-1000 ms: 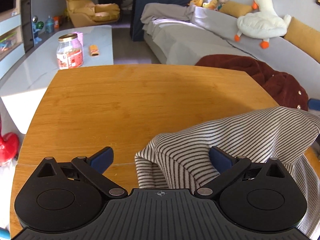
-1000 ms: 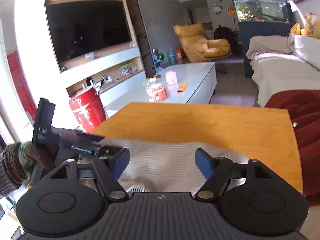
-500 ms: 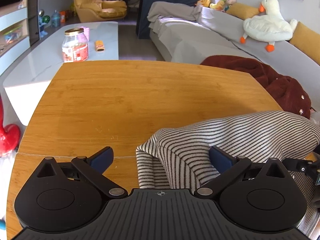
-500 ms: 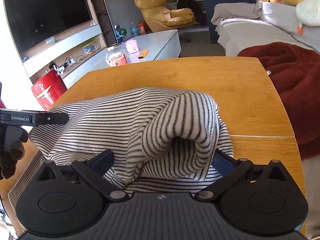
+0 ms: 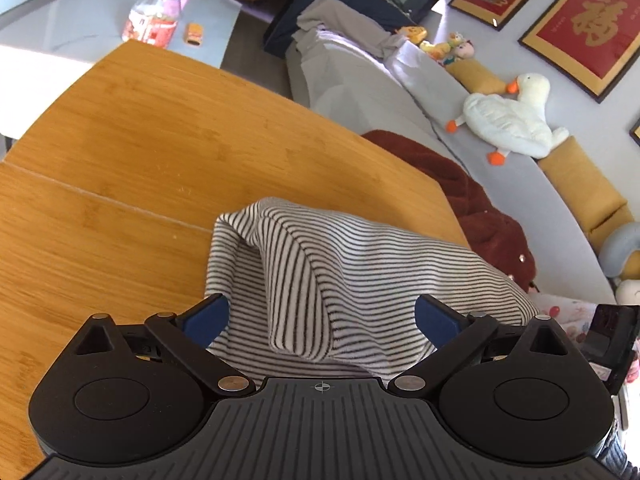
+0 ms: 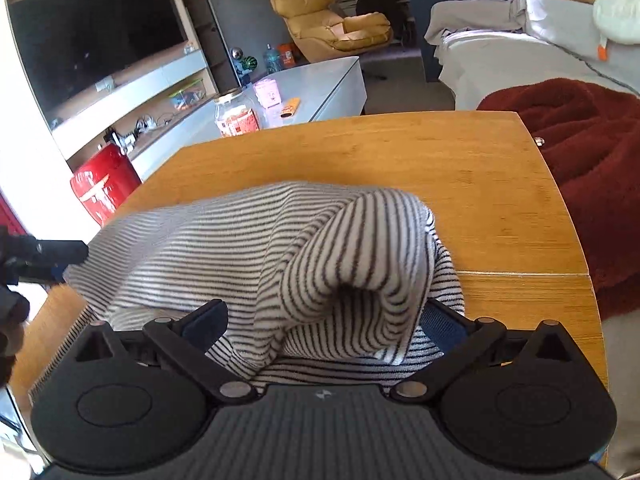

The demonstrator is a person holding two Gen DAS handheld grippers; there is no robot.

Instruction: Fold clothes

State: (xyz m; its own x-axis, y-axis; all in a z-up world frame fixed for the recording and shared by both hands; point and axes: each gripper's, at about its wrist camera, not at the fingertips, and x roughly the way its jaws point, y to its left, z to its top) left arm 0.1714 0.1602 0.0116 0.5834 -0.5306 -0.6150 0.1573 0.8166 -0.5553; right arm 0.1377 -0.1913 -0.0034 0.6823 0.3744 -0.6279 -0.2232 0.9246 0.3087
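Striped garment [image 5: 340, 264] bunched on wooden table [image 5: 160, 140], sofa [image 5: 400, 96] beyond

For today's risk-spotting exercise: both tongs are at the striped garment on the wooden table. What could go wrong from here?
1. Both the left tongs and right tongs stand wide open around bunched folds of the striped garment, so closing may pinch several layers at once.
2. The garment lies near the wooden table edge beside the red blanket; a pull that way could drag it off.

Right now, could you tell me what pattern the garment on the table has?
Thin dark-and-white stripes on the garment; right wrist view.
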